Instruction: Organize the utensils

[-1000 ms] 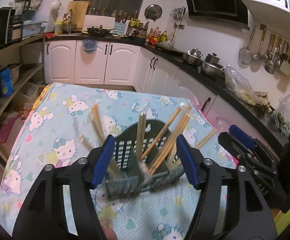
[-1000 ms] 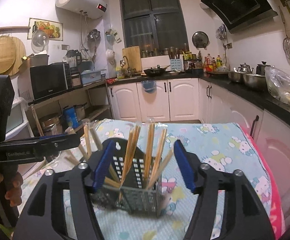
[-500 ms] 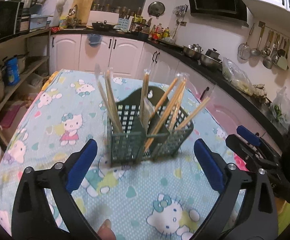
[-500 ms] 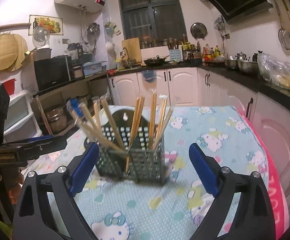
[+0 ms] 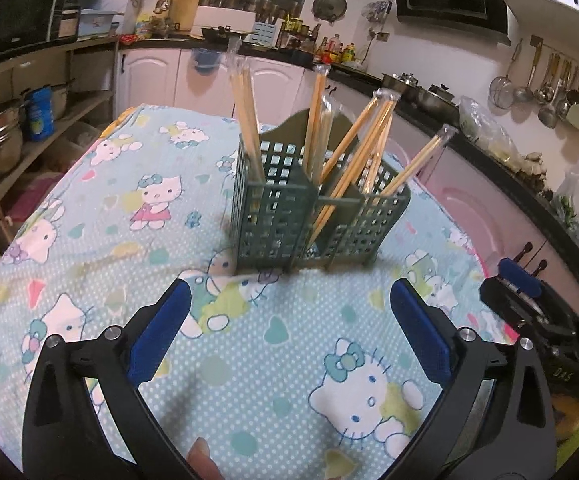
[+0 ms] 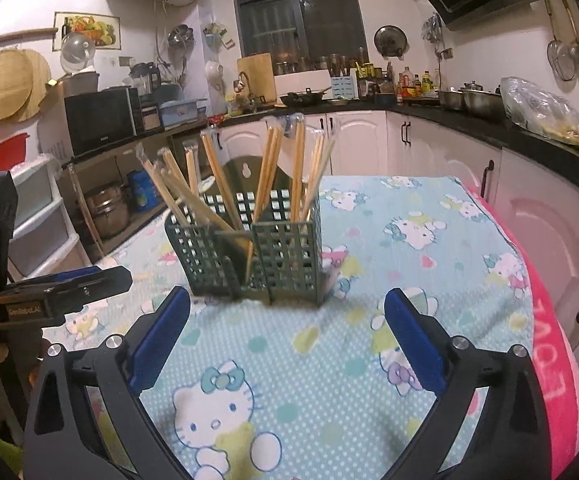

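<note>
Chopsticks (image 5: 349, 148) in clear sleeves stand bunched in a green mesh holder (image 5: 289, 220), which sits upright on the table (image 5: 129, 264) near the middle of its cartoon-cat cloth, closer to the far edge than to the near one. The sticks lean at several angles and fan out above the holder's rim; how many there are is hard to count, since sleeves overlap and some tips blur. The holder's lower compartments are partly screened by its own mesh, so where each stick rests cannot be told.

The left gripper (image 5: 287, 328) hovers short of the holder, its blue pads (image 5: 157, 336) spread wide with only cloth between them; its jaws have just been opening. A fingertip (image 5: 201, 458) shows at the bottom edge, cut off by the frame.

The right gripper (image 6: 287, 328) likewise stands clear of the holder (image 6: 249, 252), jaws apart after just opening, nothing between its pads (image 6: 159, 338). In the left wrist view only a part of it shows, at the right edge. The table's near edge is hidden by both tools.
</note>
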`<state>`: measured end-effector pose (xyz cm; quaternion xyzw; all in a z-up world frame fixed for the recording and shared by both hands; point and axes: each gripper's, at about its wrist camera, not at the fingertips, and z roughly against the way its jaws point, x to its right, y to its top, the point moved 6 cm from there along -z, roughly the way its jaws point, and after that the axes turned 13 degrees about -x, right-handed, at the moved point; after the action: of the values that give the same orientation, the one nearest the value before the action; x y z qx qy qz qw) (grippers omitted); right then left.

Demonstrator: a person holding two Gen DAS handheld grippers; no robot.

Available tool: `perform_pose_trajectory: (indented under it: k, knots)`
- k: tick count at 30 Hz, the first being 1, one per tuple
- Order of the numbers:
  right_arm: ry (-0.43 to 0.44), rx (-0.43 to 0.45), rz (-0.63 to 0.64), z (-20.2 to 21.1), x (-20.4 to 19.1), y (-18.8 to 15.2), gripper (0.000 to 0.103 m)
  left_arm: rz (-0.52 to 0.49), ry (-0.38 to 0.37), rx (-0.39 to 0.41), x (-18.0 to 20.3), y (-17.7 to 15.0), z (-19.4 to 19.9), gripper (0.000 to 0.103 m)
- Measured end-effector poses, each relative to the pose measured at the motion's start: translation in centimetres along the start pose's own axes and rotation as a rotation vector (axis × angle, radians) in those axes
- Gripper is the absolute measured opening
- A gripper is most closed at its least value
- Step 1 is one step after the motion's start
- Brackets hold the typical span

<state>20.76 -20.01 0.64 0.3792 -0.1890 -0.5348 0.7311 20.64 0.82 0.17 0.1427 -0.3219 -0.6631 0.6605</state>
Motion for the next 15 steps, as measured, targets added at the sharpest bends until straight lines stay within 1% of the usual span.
perform_pose_trajectory:
  k: [5,9,15]
  knots:
    - [-0.006,-0.013,-0.004,-0.4,0.1,-1.4,0.096,0.006,0.030,0.026,-0.5,-1.5,-0.7,0.092]
    - [-0.023,-0.005,0.005,-0.5,-0.1,-2.4,0.096,-0.011,0.080,0.057,-0.5,-2.5,-1.0,0.092]
    - [-0.055,0.017,0.009,-0.6,0.0,-3.5,0.096,-0.024,0.096,0.113,-0.5,-3.4,-0.8,0.092]
